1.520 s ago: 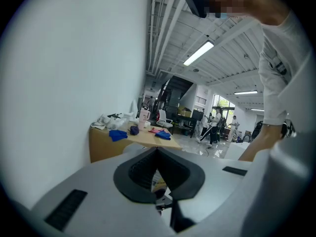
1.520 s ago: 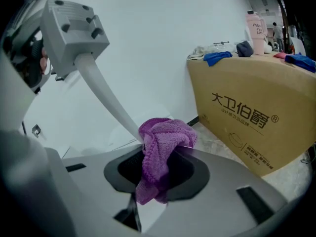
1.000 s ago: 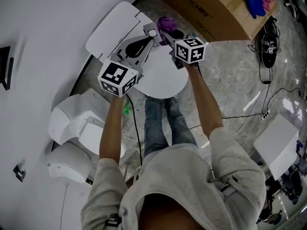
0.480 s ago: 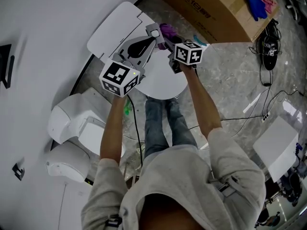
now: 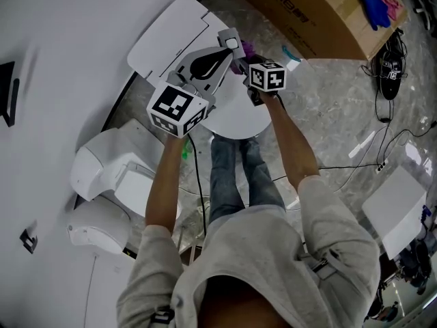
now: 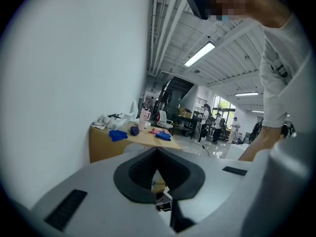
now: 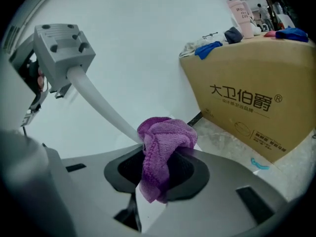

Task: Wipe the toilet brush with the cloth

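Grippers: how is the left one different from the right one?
The right gripper pinches a purple cloth; the left gripper has its jaws together with no cloth. In the head view the left gripper sits nearer the wall, the right gripper nearer the cardboard box. Both carry a marker cube.

The toilet stands against the wall, a cardboard box to its right and a second white fixture to its left. Over its seat the left gripper is left of the right gripper, whose cloth touches the toilet brush.
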`<state>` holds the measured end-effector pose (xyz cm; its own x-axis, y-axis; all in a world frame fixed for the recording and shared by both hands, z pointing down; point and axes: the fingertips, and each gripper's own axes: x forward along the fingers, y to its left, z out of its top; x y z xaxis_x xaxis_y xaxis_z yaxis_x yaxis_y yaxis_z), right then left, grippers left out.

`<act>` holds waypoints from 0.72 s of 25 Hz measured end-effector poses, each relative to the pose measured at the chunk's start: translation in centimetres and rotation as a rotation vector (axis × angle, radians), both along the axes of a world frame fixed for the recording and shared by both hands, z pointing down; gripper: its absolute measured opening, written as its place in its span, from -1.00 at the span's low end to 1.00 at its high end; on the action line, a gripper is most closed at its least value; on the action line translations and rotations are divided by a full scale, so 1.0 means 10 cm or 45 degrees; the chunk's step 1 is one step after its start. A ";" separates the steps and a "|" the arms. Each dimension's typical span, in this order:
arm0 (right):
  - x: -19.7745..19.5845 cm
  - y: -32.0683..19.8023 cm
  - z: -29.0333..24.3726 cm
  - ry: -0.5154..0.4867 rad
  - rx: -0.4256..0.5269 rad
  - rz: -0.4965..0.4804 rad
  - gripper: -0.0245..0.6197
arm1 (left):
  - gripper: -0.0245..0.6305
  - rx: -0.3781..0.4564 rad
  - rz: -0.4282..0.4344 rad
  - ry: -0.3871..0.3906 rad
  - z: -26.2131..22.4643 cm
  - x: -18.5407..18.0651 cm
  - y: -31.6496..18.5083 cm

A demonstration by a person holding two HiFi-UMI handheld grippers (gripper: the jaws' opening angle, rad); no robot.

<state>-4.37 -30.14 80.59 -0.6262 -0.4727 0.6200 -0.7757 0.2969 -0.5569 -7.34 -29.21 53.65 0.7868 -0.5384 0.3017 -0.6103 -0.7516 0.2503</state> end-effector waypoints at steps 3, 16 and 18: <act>-0.02 0.03 0.06 -0.015 -0.013 0.016 -0.55 | -0.86 -0.002 0.001 0.008 0.00 0.00 -0.01; 0.21 -0.03 -0.31 0.033 0.129 0.007 -0.55 | -0.86 -0.007 -0.023 -0.047 0.07 0.05 0.00; 0.27 -0.01 -0.46 0.055 0.181 0.001 -0.55 | -0.86 -0.001 -0.044 -0.065 0.08 0.04 0.00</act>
<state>-1.68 -30.25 76.01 -0.5999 -0.5581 0.5733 -0.7983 0.3694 -0.4756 -6.91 -29.19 54.48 0.7513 -0.5647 0.3416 -0.6479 -0.7298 0.2182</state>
